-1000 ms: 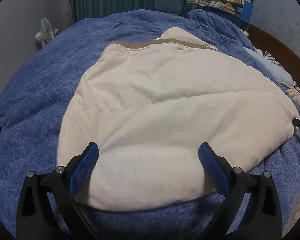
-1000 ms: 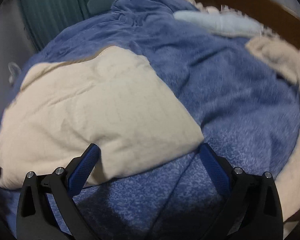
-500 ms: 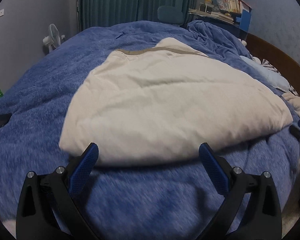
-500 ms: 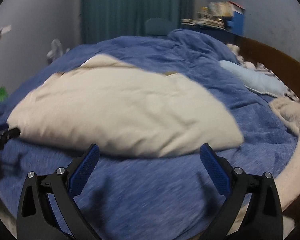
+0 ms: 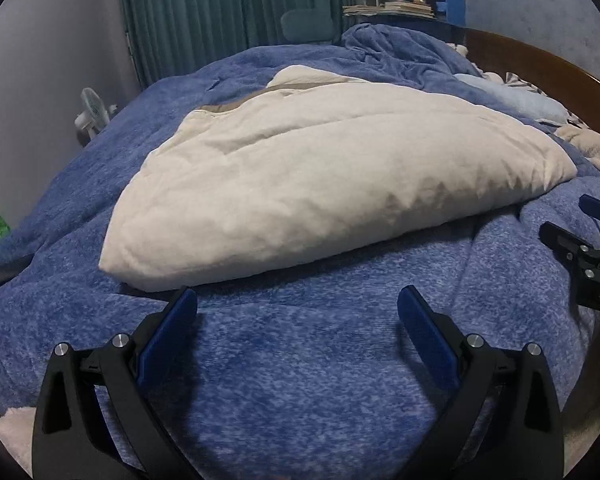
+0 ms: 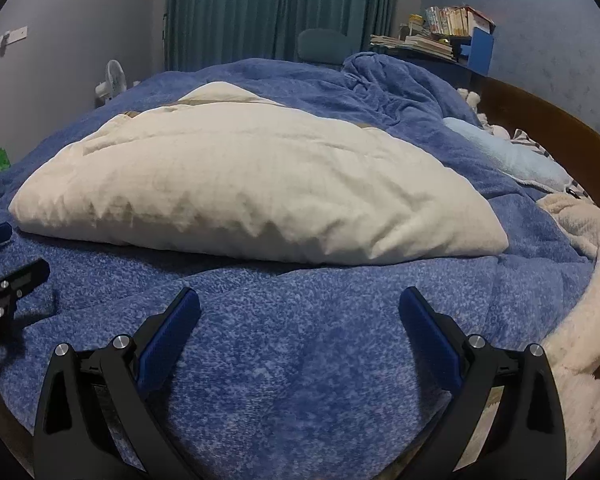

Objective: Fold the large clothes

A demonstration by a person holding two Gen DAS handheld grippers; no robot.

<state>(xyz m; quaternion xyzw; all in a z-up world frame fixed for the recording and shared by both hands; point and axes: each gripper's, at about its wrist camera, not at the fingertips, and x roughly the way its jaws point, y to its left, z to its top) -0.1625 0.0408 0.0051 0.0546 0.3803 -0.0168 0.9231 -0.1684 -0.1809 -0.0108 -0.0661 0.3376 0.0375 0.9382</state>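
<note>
On the bed, atop a blue fleece blanket (image 5: 300,360), lies a cream quilted garment (image 5: 332,176), folded into a thick, puffy slab. Its long axis runs across both views, from a rounded near-left corner to a tapered corner at the right, with a tan band along its far edge by the curtain side. In the right wrist view the same cream quilted garment (image 6: 252,184) shows a straight folded edge facing the cameras, resting flat on the blanket.

The left tongs (image 5: 298,312) are released, blue pads spread wide over bare blanket just short of the garment's near-left corner, gripping nothing. The right tongs (image 6: 300,312) are likewise spread wide and empty, over blanket in front of the garment's near edge. Each pair of tongs shows at the border of the other's view, flanking the garment.

No container sits on the bed. A light blue pillow (image 6: 512,156) and a fluffy cream throw (image 6: 580,264) lie at the right by the brown headboard (image 5: 540,68). Teal curtains (image 5: 228,12), a small white fan (image 5: 94,110) and a shelf stacked with books (image 6: 448,28) stand behind.

A second ago the left pads straddled the garment's near edge and the right pads its corner; both tongs have since drawn back and clear of it, and the garment has stayed folded in place.
</note>
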